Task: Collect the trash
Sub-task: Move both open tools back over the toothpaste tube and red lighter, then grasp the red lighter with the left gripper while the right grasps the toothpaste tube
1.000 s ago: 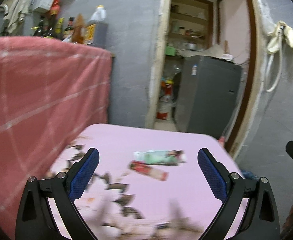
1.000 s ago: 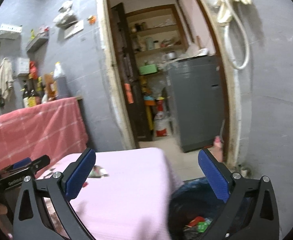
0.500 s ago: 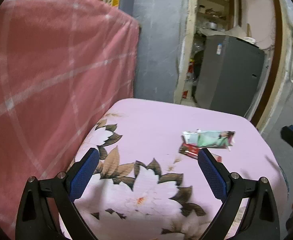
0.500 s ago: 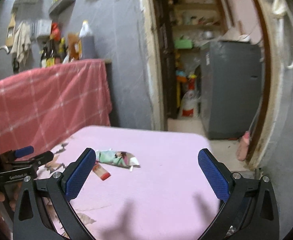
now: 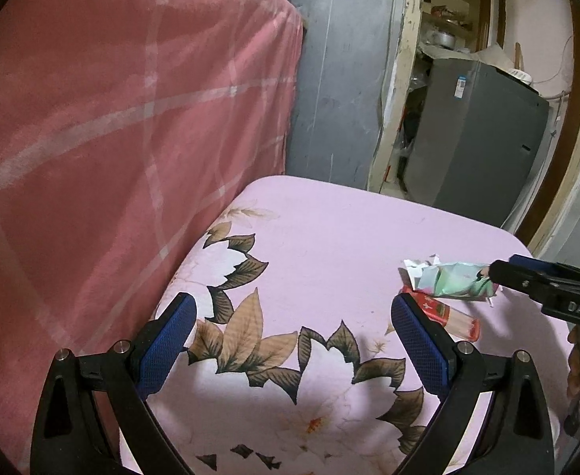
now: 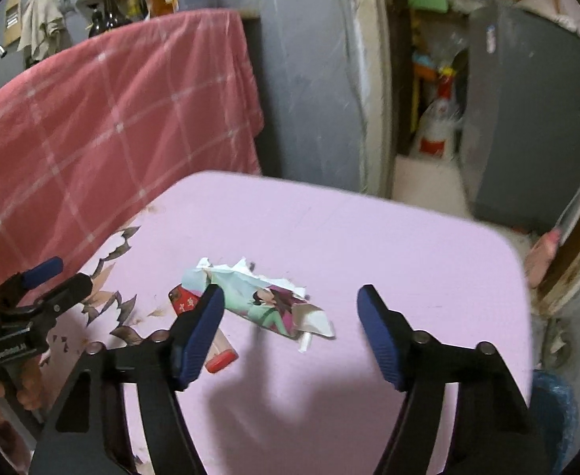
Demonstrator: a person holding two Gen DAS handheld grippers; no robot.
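The torn green wrapper point(image 6: 268, 304) lay flat on the pink floral cloth point(image 6: 329, 237) covering the bench, toward its right edge as my left camera saw it. A red tube point(image 5: 444, 314) lay just beside and partly under it, on the side nearer me, its far end tucked beneath the wrapper's torn white edge.

My right tool point(image 6: 290, 316) pointed down at the wrapper. Its jaws were closing, with the wrapper between them; the pads did not press on it yet. The left pad point(image 6: 201, 332) stood in front of the wrapper's left end and hid part of the red tube; the right pad was apart from the wrapper's white end, bare cloth between. In the left view one finger tip of this tool sat at the wrapper's right end; contact could not be judged there.

My left tool point(image 5: 294, 340) hovered over the brown leaf print near the bench's front edge, jaws wide apart, nothing between them.

A red checked blanket point(image 5: 111, 118) hung along the bench's left edge. A grey cabinet point(image 5: 476, 134) stood beyond the far edge, inside a doorway.
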